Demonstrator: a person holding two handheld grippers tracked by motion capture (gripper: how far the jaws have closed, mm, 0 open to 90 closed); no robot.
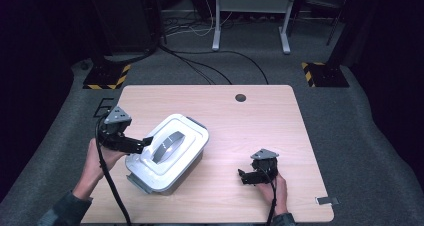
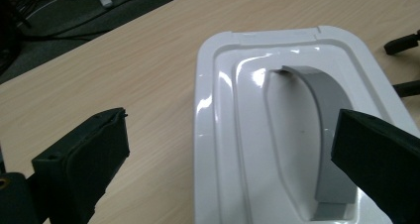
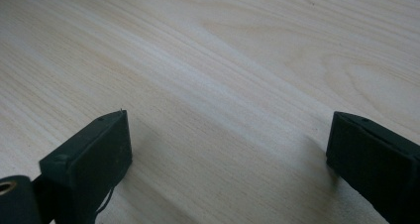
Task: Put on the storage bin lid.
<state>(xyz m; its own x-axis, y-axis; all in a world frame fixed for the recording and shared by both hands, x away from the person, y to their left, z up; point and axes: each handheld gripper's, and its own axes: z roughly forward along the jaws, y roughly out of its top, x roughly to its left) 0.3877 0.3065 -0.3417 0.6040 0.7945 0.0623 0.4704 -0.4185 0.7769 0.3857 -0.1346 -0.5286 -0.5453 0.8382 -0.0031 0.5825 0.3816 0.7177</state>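
A white plastic box (image 1: 167,156) with a closed lid (image 2: 297,85) sits askew on the left half of the wooden table (image 1: 250,121). A grey arched handle (image 2: 327,130) lies in the lid's hollow. My left gripper (image 1: 145,142) is open at the box's left end, its jaws a little above the lid edge and holding nothing. In the left gripper view its jaws (image 2: 231,117) stand wide, one over bare wood and one over the handle's side. My right gripper (image 1: 242,175) is open low over the table at the front right, with bare wood between its jaws (image 3: 228,120).
A round cable hole (image 1: 240,97) is near the table's far edge. A small metal tag (image 1: 327,201) lies at the front right corner. On the grey floor behind are cables, a white frame (image 1: 250,16) and yellow-black striped stand bases (image 1: 105,78).
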